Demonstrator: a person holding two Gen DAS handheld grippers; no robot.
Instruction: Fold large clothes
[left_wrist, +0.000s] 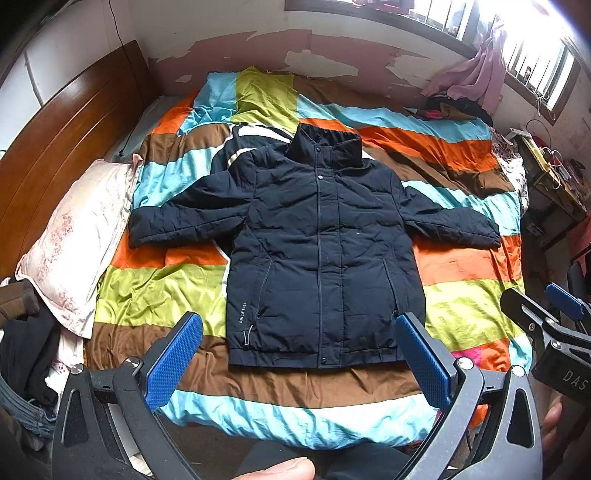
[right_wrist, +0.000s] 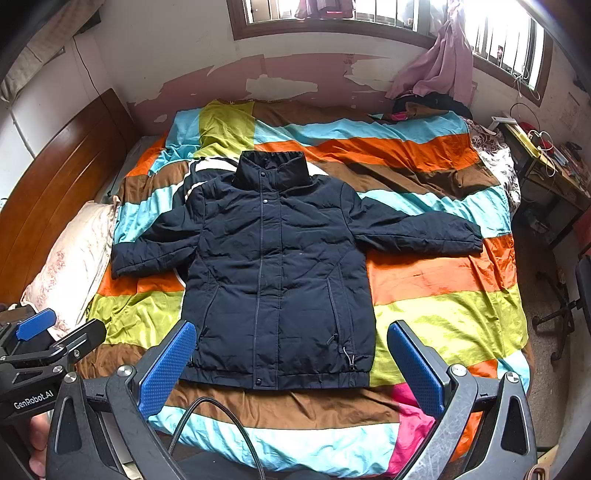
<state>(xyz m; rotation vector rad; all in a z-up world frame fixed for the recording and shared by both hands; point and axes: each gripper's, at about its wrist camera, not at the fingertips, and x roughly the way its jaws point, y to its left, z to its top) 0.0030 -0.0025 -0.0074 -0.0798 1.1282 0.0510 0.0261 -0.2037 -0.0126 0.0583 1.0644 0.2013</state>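
A dark navy padded jacket (left_wrist: 317, 251) (right_wrist: 273, 266) lies flat and face up on the striped bedspread, zipped, collar toward the far wall, both sleeves spread sideways. My left gripper (left_wrist: 306, 354) hovers open above the bed's near edge, just short of the jacket's hem, nothing between its blue pads (left_wrist: 173, 358). My right gripper (right_wrist: 291, 362) is likewise open and empty, held above the hem. Each gripper shows at the edge of the other's view: the right gripper (left_wrist: 546, 321) and the left gripper (right_wrist: 48, 328).
The colourful striped bedspread (left_wrist: 155, 295) (right_wrist: 443, 306) covers the bed. A pillow (left_wrist: 77, 236) and a wooden headboard (left_wrist: 62, 147) are at the left, a clothes pile (right_wrist: 428, 103) at the far right corner, a cluttered desk (right_wrist: 546, 162) and chair base (right_wrist: 561, 314) at the right.
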